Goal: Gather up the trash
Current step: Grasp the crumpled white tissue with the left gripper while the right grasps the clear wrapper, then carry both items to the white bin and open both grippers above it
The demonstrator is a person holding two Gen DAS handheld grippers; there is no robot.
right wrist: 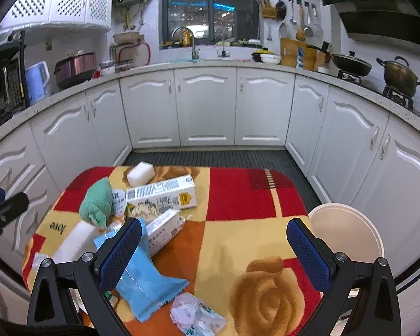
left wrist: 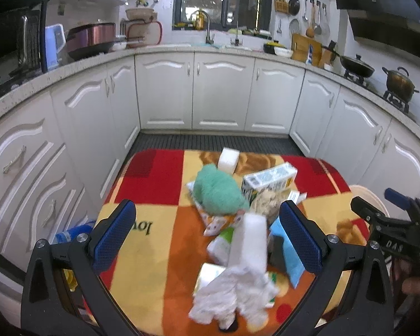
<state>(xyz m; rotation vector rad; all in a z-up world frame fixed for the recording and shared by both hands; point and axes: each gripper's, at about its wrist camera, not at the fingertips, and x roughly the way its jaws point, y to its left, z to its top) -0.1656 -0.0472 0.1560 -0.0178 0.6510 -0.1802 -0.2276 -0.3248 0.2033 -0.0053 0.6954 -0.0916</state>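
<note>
Cream bin (right wrist: pixel 347 229) beside table, nothing visible inside; both tools (left wrist: pixel 207 238) (right wrist: pixel 214 252) wide open, unladen.

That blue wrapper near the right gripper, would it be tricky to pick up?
Probably a little. The blue wrapper looks thin and flat, so it would likely flop and crinkle rather than hold its shape. It seems empty, so likely very light. Its surface looks smooth and may slip between the pads.
</note>
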